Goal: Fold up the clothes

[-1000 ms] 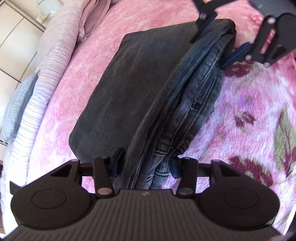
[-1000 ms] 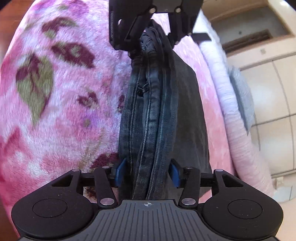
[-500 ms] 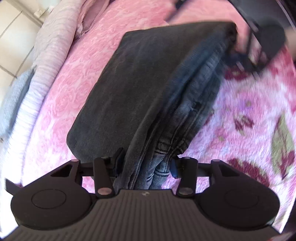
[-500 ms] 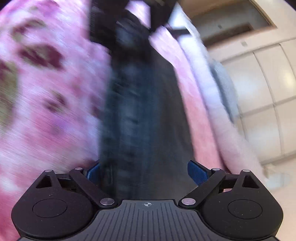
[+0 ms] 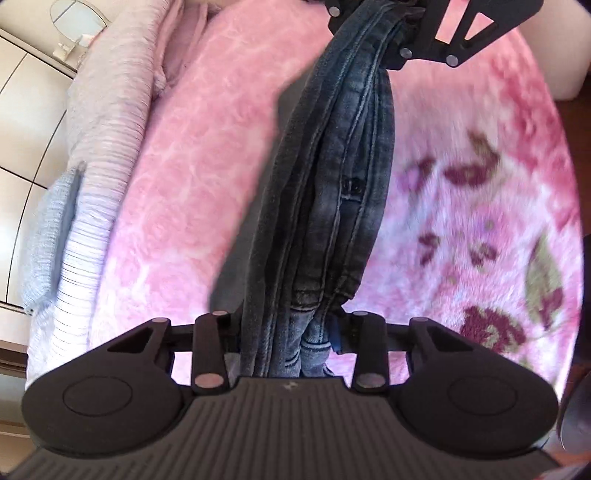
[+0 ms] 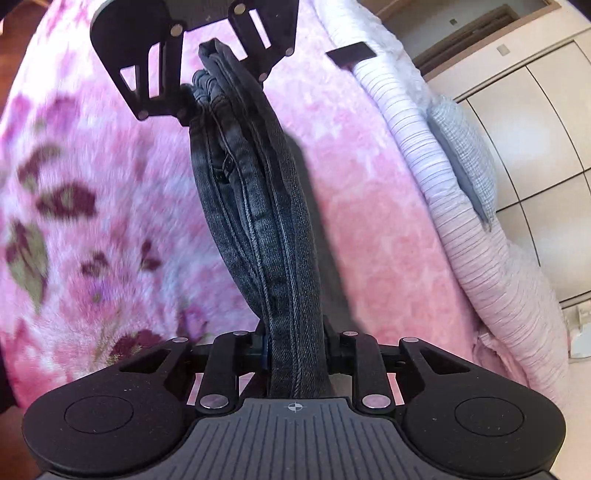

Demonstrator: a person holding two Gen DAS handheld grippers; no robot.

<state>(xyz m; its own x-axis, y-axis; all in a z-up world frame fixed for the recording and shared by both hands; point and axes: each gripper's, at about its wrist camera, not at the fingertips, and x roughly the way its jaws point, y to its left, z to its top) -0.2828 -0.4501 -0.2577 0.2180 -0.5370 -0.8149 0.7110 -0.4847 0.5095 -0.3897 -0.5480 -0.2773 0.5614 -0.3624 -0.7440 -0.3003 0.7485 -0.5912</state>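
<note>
The folded dark grey jeans (image 5: 332, 192) hang edge-up between my two grippers, lifted off the pink floral blanket (image 5: 177, 177). My left gripper (image 5: 284, 328) is shut on one end of the folded bundle. My right gripper (image 6: 295, 347) is shut on the other end of the jeans (image 6: 255, 206). Each gripper shows at the top of the other's view, the right gripper (image 5: 373, 26) in the left wrist view and the left gripper (image 6: 207, 92) in the right wrist view. The bundle's shadow falls on the blanket below.
A rolled pale striped duvet (image 5: 99, 147) and a grey checked pillow (image 6: 465, 155) lie along the bed's far side. Cream wardrobe doors (image 6: 535, 110) stand beyond. The blanket's floral part (image 6: 55, 206) spreads on the other side.
The jeans lay flat on the blanket a second ago. The right gripper opened briefly, then shut again on the bundle, and both grippers have lifted the jeans, which now hang edge-up.
</note>
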